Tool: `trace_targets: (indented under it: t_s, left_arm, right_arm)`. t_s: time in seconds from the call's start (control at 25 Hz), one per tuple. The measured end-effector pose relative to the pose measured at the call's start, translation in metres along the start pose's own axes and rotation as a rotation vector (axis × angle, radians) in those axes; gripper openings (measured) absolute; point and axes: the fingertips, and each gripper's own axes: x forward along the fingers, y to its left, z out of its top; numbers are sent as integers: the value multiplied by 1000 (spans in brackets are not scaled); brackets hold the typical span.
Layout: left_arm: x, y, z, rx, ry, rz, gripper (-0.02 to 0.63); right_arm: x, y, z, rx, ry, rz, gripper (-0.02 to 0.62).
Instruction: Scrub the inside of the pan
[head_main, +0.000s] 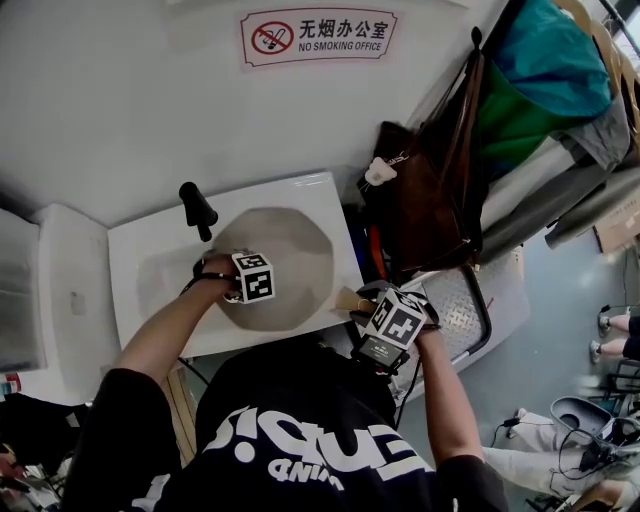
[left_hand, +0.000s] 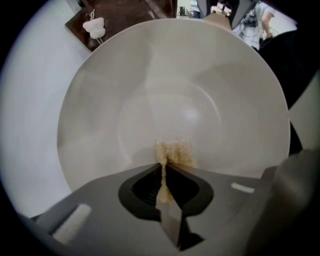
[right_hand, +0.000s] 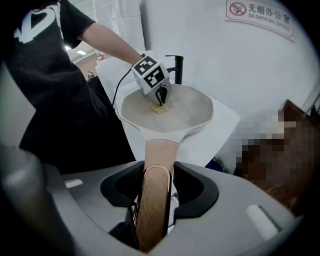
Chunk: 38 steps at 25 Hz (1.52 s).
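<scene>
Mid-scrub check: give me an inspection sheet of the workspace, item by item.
Surface: white sink, pan held over its basin.
Job's things: cream pan, no residue visible; wooden handle; yellowish scrub pad against the pan's inside.
Clutter: nothing seen.
Grippers: left gripper shut on scrub pad; right gripper shut on handle.
Cables: black cable at left gripper.
Surroundings: black faucet, brown bag, no-smoking sign on wall.
</scene>
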Motion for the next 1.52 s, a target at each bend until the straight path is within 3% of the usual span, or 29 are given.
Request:
trace_targets:
  t_s: [0.28, 0.52, 0.76, 1.52]
  left_arm:
    - [-4, -34, 12, -1, -44, -115, 23]
    - [-8, -55, 24, 14, -78, -163, 23]
    - [-11, -69, 43, 36, -119, -185, 23]
    - [-20, -68, 94, -79, -303, -193, 24]
  right_arm:
    - [-1, 0, 1, 10, 0, -3, 184]
    - [0, 2, 1, 22, -5, -4, 183]
    - [-1, 3, 2, 23, -6, -3, 183]
    - [3, 4, -2, 42, -4, -1, 183]
